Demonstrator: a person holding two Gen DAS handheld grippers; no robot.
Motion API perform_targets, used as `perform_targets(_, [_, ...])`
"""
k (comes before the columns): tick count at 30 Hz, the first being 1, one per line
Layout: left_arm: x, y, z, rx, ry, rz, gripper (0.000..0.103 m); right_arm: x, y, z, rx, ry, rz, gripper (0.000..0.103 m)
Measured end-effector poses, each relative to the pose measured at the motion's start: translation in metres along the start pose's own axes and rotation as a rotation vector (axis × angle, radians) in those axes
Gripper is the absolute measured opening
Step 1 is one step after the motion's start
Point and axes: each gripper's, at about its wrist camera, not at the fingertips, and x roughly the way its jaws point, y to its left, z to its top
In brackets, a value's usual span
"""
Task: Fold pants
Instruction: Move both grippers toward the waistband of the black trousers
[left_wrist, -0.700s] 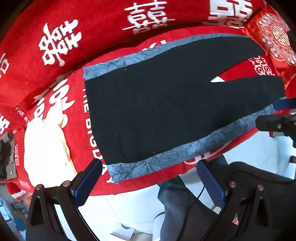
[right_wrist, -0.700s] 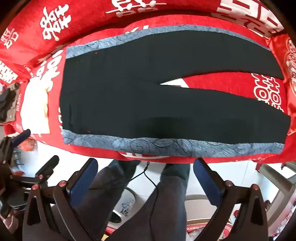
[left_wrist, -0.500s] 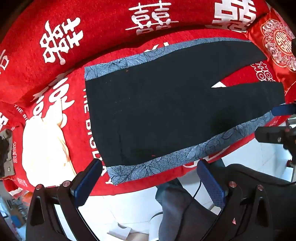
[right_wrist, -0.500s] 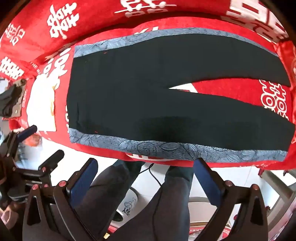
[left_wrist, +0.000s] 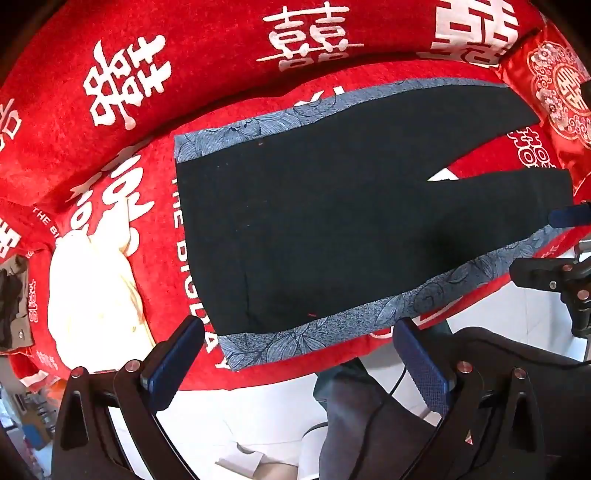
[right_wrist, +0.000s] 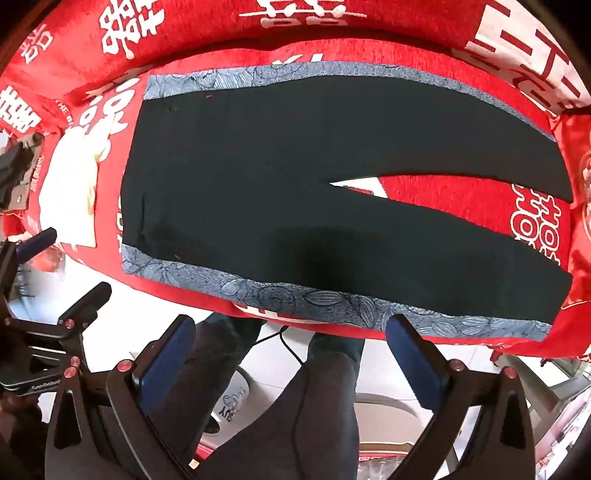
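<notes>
Black pants (left_wrist: 332, 221) (right_wrist: 295, 192) with blue-grey patterned side stripes lie spread flat on a red sofa seat (left_wrist: 122, 192), waistband to the left, the two legs splayed apart to the right. My left gripper (left_wrist: 295, 350) hangs open above the sofa's front edge near the waistband's near corner, nothing between its blue pads. My right gripper (right_wrist: 288, 343) is open too, above the near stripe around mid-thigh, apart from the cloth. Each gripper shows at the edge of the other's view: the right gripper (left_wrist: 554, 273), the left gripper (right_wrist: 55, 295).
A cream-white cloth (left_wrist: 88, 302) (right_wrist: 70, 184) lies on the seat left of the waistband. The red back cushion (left_wrist: 221, 66) with white characters runs behind. A red embroidered pillow (left_wrist: 557, 92) sits at the right end. A person's legs (right_wrist: 295, 406) and white floor lie below.
Both views have shifted slightly, so the pants sit a little further right and lower in frame. The pants lie as before and both grippers stay open.
</notes>
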Motion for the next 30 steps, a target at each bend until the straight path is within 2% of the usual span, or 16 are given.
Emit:
perform_targets(13, [-0.003,0.003,0.002,-0.027,-0.004,0.024,0.103,-0.002,0.0,0.005,-0.011,0.008,-0.02,0.103])
perform_targets(21, [-0.007,0.005,0.0,-0.044,-0.021,0.033,0.103,-0.01,-0.002,0.004,-0.007,-0.022,-0.027,0.103])
perform_targets(30, [-0.007,0.01,-0.006,-0.076,-0.019,0.031,0.103,-0.005,-0.003,0.0,0.008,-0.003,-0.027,0.103])
